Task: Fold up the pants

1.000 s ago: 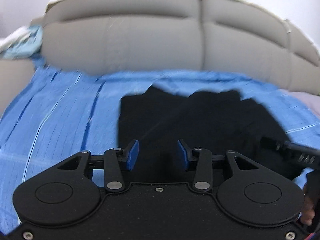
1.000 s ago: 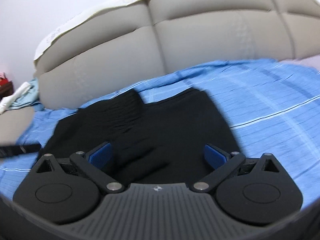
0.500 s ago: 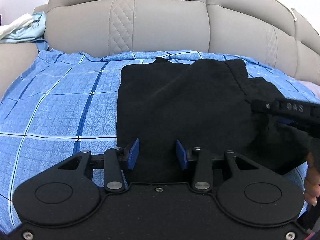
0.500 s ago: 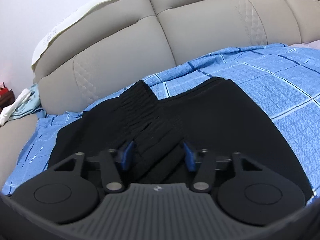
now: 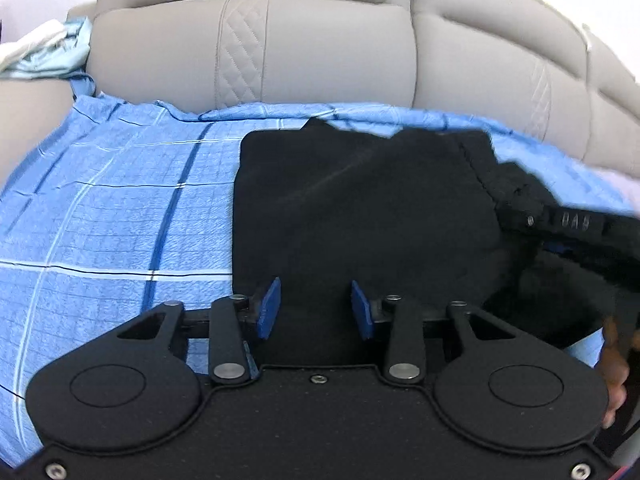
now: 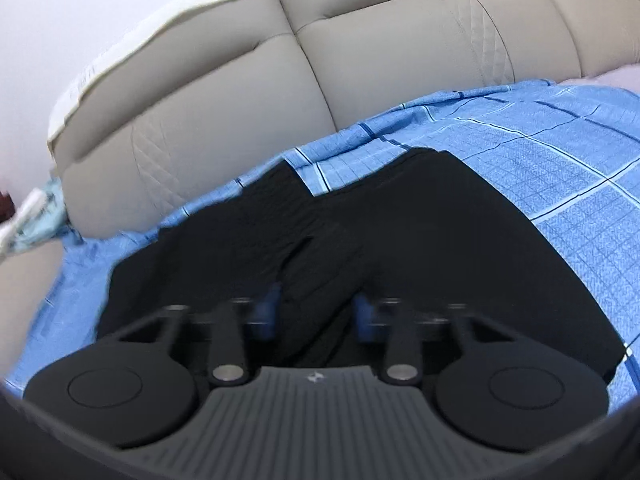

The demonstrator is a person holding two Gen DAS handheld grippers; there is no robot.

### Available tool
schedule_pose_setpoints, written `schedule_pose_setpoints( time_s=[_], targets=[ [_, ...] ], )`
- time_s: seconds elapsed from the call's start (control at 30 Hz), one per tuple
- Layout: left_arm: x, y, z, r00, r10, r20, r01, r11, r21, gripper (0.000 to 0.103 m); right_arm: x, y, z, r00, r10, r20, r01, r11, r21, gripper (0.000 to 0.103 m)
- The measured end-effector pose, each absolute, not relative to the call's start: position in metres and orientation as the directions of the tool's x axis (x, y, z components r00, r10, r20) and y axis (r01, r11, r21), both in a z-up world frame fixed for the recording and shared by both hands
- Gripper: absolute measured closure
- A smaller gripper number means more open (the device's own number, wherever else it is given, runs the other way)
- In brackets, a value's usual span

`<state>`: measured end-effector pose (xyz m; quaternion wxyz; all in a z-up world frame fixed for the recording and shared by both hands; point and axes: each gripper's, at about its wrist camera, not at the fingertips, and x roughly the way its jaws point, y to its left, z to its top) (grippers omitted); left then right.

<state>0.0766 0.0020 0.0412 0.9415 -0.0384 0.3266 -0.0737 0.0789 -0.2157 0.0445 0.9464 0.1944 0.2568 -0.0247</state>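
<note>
Black pants (image 5: 360, 216) lie on the blue checked bedsheet (image 5: 120, 220). The left gripper (image 5: 316, 310) holds its jaws apart over their six-o'clock edge. The right gripper (image 6: 316, 312), its jaws closing, seems clamped on a bunched fold.

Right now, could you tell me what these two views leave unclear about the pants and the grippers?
- Left wrist view: near hem of the pants is hidden behind the left gripper.
- Right wrist view: the closing right gripper is blurred, so pad contact with the cloth is unclear.
- Left wrist view: the hand is cut off at the edge.
</note>
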Motion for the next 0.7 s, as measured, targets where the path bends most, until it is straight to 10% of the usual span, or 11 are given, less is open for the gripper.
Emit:
schedule_pose_setpoints(
  time_s=[0.17,0.53,0.7],
  targets=[
    [0.069,-0.008,0.053,0.784,-0.214,-0.582,0.175,0.977,-0.122,0.068,0.04,-0.195,0.066,0.911,-0.15,-0.384,0.175,0.984,0.031,0.08],
    [0.093,-0.018,0.074,0.822,-0.218,-0.526,0.207,0.975,-0.082,0.07,0.022,-0.213,0.042,0.83,-0.362,-0.424,0.311,0.932,-0.187,0.077],
    [0.125,-0.029,0.084,0.841,-0.205,-0.501,0.237,0.971,0.0,0.07,0.025,-0.223,0.053,0.827,-0.328,-0.457,0.286,0.945,-0.16,0.035]
  ],
)
